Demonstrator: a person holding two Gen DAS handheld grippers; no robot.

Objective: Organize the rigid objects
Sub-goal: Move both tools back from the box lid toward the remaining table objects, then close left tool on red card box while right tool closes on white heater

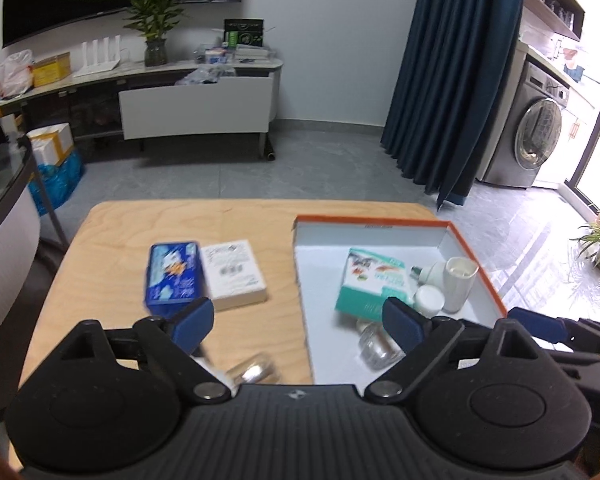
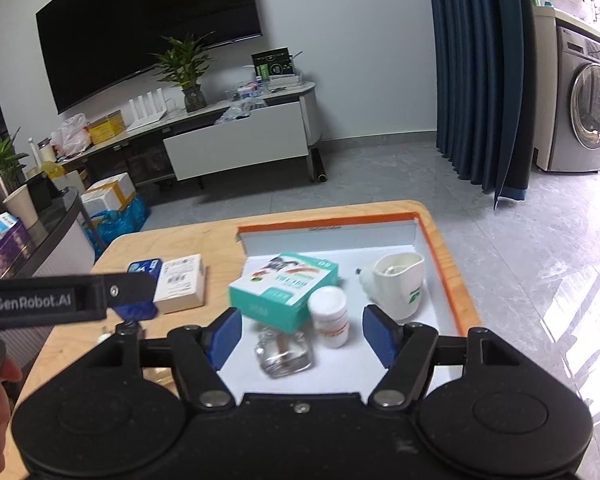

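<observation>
Currently, status as follows:
Left gripper (image 1: 298, 326): jaws spread wide, nothing between them, above the counter (image 1: 112, 248).
Right gripper (image 2: 300, 334): jaws apart, holding nothing, over the near part of the tray (image 2: 444, 256).
Tray contents: teal box (image 2: 282, 294), white pill bottle (image 2: 330, 316), clear glass bottle (image 2: 284, 354), white cup (image 2: 400, 286).
Counter, left of tray: blue tin (image 1: 172, 272) touching white box (image 1: 234, 274); a blurred silver object (image 1: 254, 370) nearer.

table (image 1: 120, 232): pale matt wood | tray (image 1: 480, 256): white card | bottle (image 2: 284, 356): clear glossy glass
</observation>
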